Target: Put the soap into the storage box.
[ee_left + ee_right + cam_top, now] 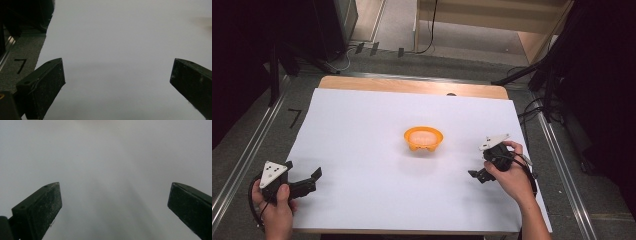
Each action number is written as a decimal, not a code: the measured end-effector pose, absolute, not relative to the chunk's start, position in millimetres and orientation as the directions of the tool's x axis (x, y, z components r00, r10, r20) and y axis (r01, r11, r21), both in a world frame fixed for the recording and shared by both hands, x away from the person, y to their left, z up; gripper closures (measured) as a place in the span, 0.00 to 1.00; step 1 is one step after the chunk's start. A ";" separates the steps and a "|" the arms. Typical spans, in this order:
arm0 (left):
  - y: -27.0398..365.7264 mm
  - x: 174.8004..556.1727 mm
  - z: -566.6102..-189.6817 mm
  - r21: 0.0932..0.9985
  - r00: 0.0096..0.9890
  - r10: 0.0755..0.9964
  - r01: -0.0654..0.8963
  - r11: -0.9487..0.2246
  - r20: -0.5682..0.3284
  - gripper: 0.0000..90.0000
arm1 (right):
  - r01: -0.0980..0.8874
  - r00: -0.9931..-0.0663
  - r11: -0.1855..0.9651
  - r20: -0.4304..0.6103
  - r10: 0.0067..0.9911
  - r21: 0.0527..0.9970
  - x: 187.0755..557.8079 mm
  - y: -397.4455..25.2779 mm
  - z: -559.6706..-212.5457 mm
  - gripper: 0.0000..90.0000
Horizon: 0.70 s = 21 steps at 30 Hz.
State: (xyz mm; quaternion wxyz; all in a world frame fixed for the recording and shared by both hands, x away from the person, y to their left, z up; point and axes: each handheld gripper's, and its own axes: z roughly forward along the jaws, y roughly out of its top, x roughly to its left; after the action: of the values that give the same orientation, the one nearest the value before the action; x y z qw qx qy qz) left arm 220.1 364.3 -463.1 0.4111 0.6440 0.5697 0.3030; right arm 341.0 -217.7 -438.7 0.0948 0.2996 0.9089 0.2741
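A person holds a pair of tongs in each hand over a white sheet [377,150] that covers most of a wooden table [412,86]. The left tongs [309,181] sit near the sheet's near left corner, gripped by the left hand [276,202], with a grey three-cornered plate on top; their jaws point up and to the right, toward the middle of the sheet. In the left gripper view the two black jaws stand wide apart with nothing but bare white sheet between them, and the sheet's edge, grey floor and a black mark lie off beyond the left jaw. The right tongs [477,174] are held by the right hand [507,175] near the sheet's right side, jaws pointing left and slightly toward the person. In the right gripper view their jaws are likewise spread wide, holding nothing, with plain white sheet in front of them. An orange bowl [423,139] stands upright between the two tongs and farther up the table than both, well apart from each, though nearer the right tongs than the left. Something pale lies inside the bowl; what it is cannot be told. Neither pair of jaws touches the bowl.
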 end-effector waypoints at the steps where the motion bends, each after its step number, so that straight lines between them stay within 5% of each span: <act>1: 364.3 220.1 -463.2 0.875 0.168 0.983 0.484 -0.013 -0.078 0.00 | 0.493 -0.802 0.670 -0.008 0.597 0.555 341.0 -217.7 -438.7 0.00; 21: 364.0 219.8 -463.2 0.876 0.167 0.983 0.481 -0.013 -0.077 0.00 | 0.534 -0.715 0.521 0.026 0.699 0.666 298.5 -262.5 -462.3 0.00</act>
State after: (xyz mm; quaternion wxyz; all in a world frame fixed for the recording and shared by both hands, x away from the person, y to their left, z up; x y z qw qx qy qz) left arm 219.8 364.0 -463.2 0.4118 0.6434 0.5690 0.3047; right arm 298.5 -262.5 -462.3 0.1235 0.3569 0.8632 0.3349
